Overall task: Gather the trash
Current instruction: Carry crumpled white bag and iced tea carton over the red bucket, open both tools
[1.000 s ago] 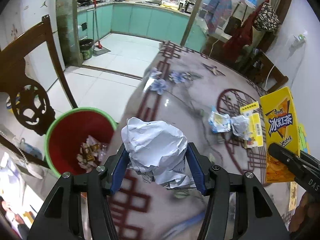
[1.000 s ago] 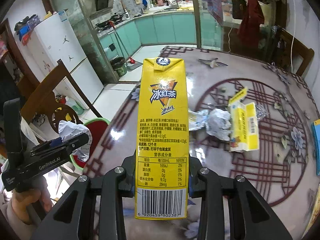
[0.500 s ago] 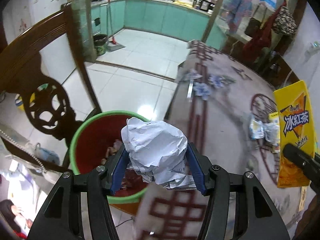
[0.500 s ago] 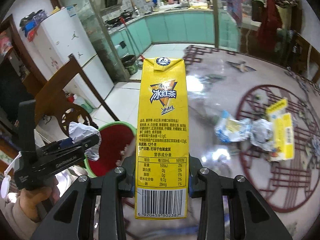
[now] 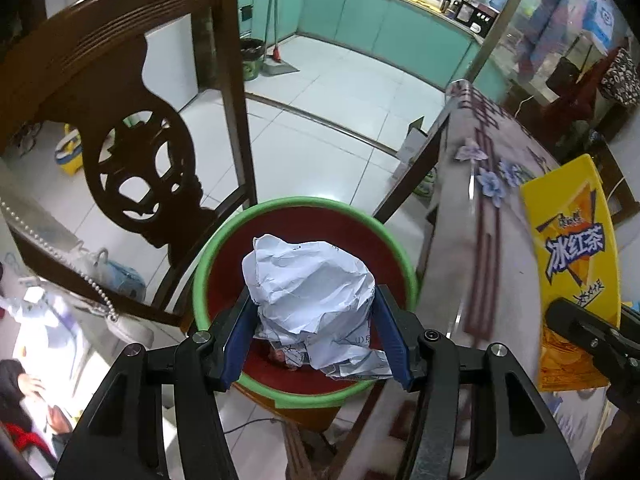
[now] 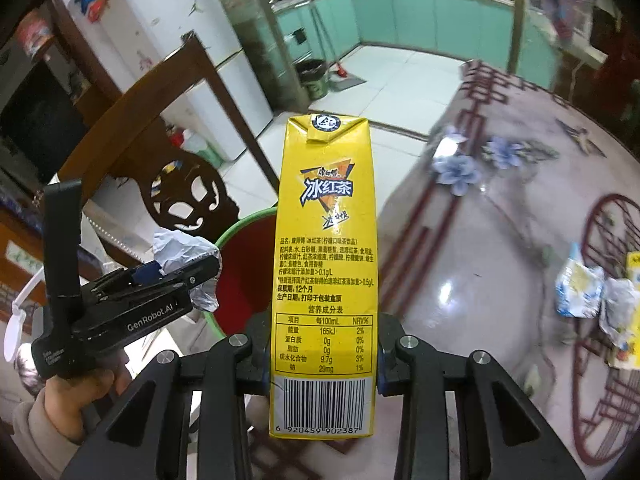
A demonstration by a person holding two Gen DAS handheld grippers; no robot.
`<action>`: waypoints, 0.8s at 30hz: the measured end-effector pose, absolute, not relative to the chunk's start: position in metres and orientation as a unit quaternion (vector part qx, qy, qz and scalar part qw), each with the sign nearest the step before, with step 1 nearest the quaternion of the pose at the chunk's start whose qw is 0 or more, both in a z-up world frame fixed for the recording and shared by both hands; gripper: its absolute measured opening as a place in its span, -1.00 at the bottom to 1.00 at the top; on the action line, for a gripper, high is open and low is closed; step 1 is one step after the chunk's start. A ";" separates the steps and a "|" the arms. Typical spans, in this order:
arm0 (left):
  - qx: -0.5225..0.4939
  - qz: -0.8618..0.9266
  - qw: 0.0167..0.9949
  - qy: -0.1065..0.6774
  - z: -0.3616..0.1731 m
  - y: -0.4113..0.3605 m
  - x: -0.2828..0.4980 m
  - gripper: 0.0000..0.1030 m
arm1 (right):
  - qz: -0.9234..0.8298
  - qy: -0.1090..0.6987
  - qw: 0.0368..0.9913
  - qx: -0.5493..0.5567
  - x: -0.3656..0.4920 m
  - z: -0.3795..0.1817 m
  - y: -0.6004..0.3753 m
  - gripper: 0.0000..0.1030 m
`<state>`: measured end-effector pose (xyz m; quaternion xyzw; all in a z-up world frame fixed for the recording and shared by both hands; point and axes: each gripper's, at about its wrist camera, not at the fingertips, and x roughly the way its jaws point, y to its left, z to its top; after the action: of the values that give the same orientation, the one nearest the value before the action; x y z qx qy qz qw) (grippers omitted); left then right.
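My left gripper (image 5: 316,344) is shut on a crumpled white paper ball (image 5: 312,284) and holds it right above the red bin with a green rim (image 5: 224,240), which stands on the floor beside the table. My right gripper (image 6: 322,356) is shut on a tall yellow iced-tea carton (image 6: 326,264), held upright over the table edge. The carton also shows at the right of the left wrist view (image 5: 572,256). The left gripper with the paper ball (image 6: 180,256) shows at the left of the right wrist view, over the bin (image 6: 240,276).
A dark wooden chair (image 5: 132,148) stands just left of the bin. The table (image 6: 500,216) has a floral cover; crumpled wrappers (image 6: 580,292) and a small yellow box (image 6: 634,280) lie on it at the right. Tiled floor and teal kitchen cabinets lie beyond.
My left gripper has carried the paper ball leftwards off the table to above the bin. My right gripper has moved the carton left towards the table edge.
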<state>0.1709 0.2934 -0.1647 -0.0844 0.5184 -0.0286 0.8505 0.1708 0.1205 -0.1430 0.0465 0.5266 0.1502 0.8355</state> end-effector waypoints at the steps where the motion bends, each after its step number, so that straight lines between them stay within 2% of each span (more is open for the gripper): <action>1: -0.085 -0.028 0.849 0.521 -0.166 0.295 0.172 0.06 | 0.155 0.530 0.833 0.045 0.174 -0.145 0.125 -0.37; 12: -0.089 -0.022 0.844 0.528 -0.174 0.302 0.183 0.06 | 0.183 0.537 0.822 0.037 0.184 -0.154 0.142 -0.37; 17: -0.098 -0.023 0.844 0.527 -0.173 0.301 0.188 0.28 | 0.183 0.537 0.823 0.035 0.186 -0.155 0.143 -0.36; 19: -0.094 -0.019 0.847 0.523 -0.171 0.300 0.188 0.49 | 0.180 0.534 0.825 0.038 0.186 -0.154 0.140 -0.36; 22: -0.090 -0.019 0.850 0.519 -0.168 0.299 0.187 0.50 | 0.177 0.529 0.829 0.041 0.186 -0.154 0.138 -0.27; 24: -0.088 -0.018 0.849 0.520 -0.167 0.298 0.187 0.50 | 0.174 0.524 0.833 0.041 0.186 -0.152 0.136 -0.12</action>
<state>0.1874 0.2982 -0.1673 -0.0876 0.5202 -0.0183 0.8493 0.1856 0.1363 -0.1519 0.0408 0.5236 0.1736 0.8331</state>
